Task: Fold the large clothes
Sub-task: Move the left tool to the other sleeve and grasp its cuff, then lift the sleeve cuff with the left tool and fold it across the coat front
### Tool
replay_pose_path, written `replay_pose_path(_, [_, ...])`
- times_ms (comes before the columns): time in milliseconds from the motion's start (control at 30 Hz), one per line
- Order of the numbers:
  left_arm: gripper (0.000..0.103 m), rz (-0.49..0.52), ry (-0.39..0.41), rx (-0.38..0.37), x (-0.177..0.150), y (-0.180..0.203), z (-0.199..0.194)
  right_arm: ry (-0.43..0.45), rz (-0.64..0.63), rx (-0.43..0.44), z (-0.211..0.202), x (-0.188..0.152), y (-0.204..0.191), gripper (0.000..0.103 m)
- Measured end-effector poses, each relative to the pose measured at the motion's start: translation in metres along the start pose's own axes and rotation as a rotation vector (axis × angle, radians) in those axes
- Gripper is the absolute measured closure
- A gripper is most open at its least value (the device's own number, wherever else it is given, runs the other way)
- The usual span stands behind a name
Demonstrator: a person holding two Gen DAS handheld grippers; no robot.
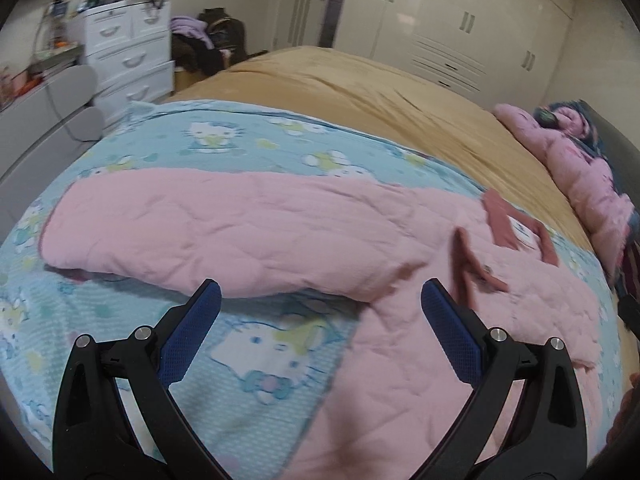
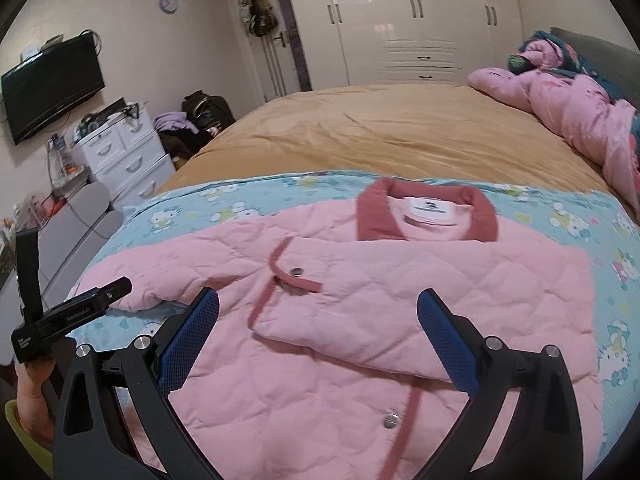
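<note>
Pink quilted fabric fills both views: we see a padded jacket (image 2: 360,304) lying flat on a blue cartoon-print blanket (image 2: 616,240), which covers the near part of a bed under a tan bedspread (image 2: 380,128). In the right wrist view, the dark-pink collar (image 2: 486,216) points toward the far side of the bed, and one sleeve (image 1: 208,232) is folded across the front. We hold the left gripper (image 1: 320,300) above the sleeve edge — jaws wide apart, gripping nothing. The right gripper (image 2: 318,308) hovers over the jacket front — equally wide open, empty. A pink duvet (image 2: 568,96) lies bunched near the headboard.
</note>
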State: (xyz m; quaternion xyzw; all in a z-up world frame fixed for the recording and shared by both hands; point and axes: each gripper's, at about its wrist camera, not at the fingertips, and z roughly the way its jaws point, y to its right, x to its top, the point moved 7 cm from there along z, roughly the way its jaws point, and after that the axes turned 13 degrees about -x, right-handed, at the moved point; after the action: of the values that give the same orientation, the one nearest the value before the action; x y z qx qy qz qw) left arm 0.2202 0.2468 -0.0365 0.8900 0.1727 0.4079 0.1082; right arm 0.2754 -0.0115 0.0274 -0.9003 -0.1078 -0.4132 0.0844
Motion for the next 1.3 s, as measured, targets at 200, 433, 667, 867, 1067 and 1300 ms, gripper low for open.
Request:
replay_pose_path(200, [0.009,-0.056,0.014,0.036,0.004,-0.031,-0.001,-0.004,-0.052,0.03,0.008,0.005,-0.035,0.004])
replay_pose_path(433, [0.009,-0.141,0.013,0.047,0.0,-0.068,0.003,-0.008,-0.095,0.069,0.017,0.008,-0.075,0.004])
replay_pose_path(667, [0.009,-0.2,0.028,0.087,0.002,-0.102,0.003,-0.026,-0.143,0.105,0.03,0.008,-0.113,0.004])
replay_pose_path(867, [0.009,-0.273,0.046,0.109,0.003,-0.129,-0.001,-0.033,-0.172,0.146,0.038,0.009,-0.141,0.004])
replay_pose_path(1067, [0.009,-0.384,0.077,0.13,0.003,-0.162,0.003,-0.045,-0.206,0.17,0.046,0.005,-0.165,0.004])
replay_pose_path(1300, [0.009,-0.532,0.072,0.119,-0.005,-0.196,0.023,-0.062,-0.215,0.182,0.052,-0.002,-0.171,0.004])
